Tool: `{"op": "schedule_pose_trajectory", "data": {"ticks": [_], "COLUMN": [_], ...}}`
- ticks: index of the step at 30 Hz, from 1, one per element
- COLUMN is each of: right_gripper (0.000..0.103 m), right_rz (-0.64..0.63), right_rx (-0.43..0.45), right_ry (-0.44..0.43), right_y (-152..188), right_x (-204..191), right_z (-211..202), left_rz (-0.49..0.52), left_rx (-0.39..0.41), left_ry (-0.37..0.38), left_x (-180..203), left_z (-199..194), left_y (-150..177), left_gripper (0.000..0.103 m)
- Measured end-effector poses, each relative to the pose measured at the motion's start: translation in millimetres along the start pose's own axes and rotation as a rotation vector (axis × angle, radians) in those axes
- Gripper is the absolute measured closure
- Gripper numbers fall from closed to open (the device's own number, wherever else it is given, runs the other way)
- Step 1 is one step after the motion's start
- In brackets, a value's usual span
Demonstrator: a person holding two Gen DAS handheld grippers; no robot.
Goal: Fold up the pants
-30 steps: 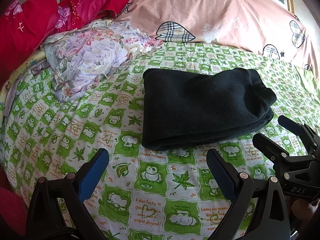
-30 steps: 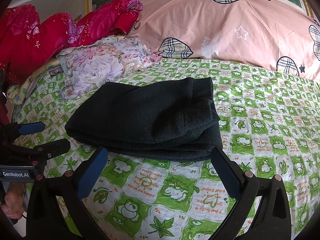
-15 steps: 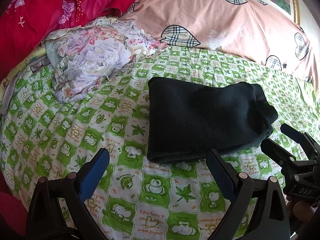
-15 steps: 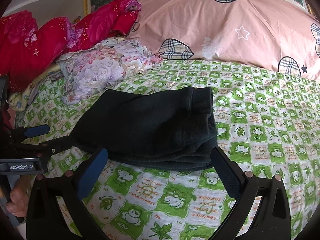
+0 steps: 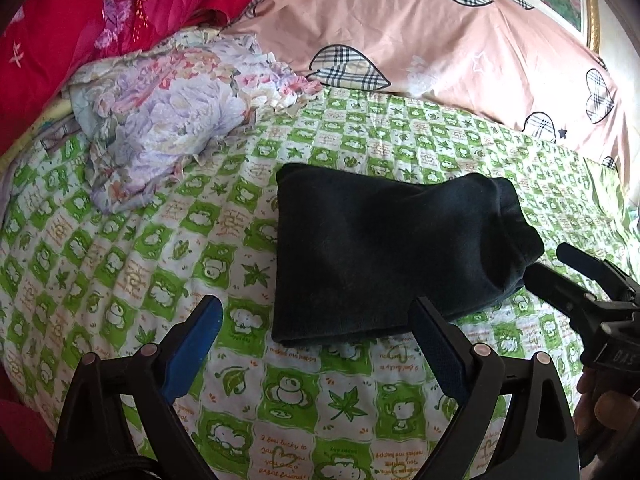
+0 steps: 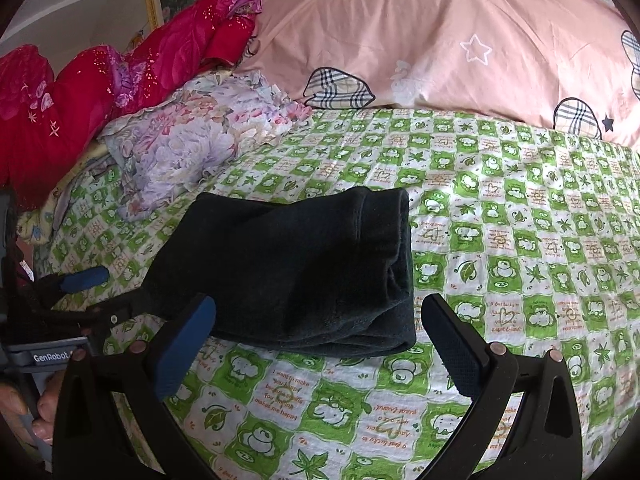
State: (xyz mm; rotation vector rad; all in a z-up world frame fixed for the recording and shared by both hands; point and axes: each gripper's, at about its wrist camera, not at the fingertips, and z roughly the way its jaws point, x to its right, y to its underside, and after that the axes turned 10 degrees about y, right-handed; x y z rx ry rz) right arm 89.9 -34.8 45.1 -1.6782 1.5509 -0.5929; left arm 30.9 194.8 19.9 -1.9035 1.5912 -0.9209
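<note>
A bed [image 5: 120,264] covered in a green-and-white checked sheet carried folded dark pants [image 5: 384,252] at its middle, a flowered cloth [image 5: 168,120], red bedding [image 5: 80,28], and a pink pillow [image 5: 420,36].

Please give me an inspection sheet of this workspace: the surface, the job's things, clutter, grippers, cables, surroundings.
Surface: green-and-white bedsheet, slightly wrinkled.
Job's things: dark pants, folded into a compact stack, lying on the sheet.
Clutter: floral cloth and red quilt bunched at the far left.
Grippers: left hand-held gripper open, empty; right hand-held gripper open, empty; both near the pants.
Cables: nothing seen.
Surroundings: pink pillow, framed picture behind.
</note>
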Motion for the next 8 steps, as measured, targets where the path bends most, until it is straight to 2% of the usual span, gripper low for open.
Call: {"op": "schedule_pose_trajectory", "data": {"ticks": [8], "right_gripper": [0.0], "right_rz": [-0.009], "right_rx": [-0.004], "right_ry": [-0.014], "right_y": [-3.7], "right_x": [-0.1], "right_z": [0.0], "left_rz": [-0.021], "left_rx": [-0.01], "left_ry": [-0.005], "left_x": [-1.4], "left_z": [-0.3], "left_y": [-8.2], "left_gripper": [0.01]}}
